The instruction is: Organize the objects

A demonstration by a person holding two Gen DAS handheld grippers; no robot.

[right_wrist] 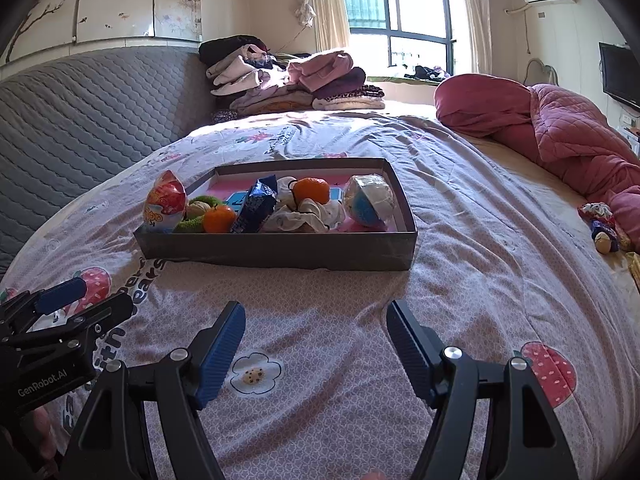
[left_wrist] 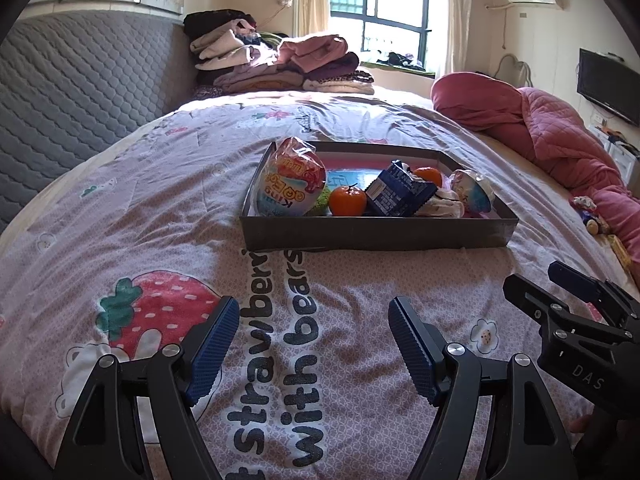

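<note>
A shallow dark box (left_wrist: 376, 234) (right_wrist: 280, 254) sits on the bed ahead of both grippers. It holds a big egg-shaped toy packet (left_wrist: 290, 180) (right_wrist: 166, 202), two mandarins (left_wrist: 347, 201) (right_wrist: 218, 219) (right_wrist: 311, 190), a blue snack packet (left_wrist: 394, 194) (right_wrist: 256, 202), white cloth (right_wrist: 306, 214), a green scrunchie (right_wrist: 196, 210) and a blue-white ball packet (left_wrist: 472, 192) (right_wrist: 370, 200). My left gripper (left_wrist: 314, 312) is open and empty over the quilt, short of the box. My right gripper (right_wrist: 316, 314) is open and empty too; it also shows in the left wrist view (left_wrist: 560, 292).
A quilt (left_wrist: 160, 208) with strawberry prints covers the bed. Folded clothes (left_wrist: 280, 64) are piled at the far end by the window. A pink quilted blanket (left_wrist: 552, 128) lies to the right, with small toys (right_wrist: 604, 228) beside it. A grey padded headboard (left_wrist: 80, 80) lines the left.
</note>
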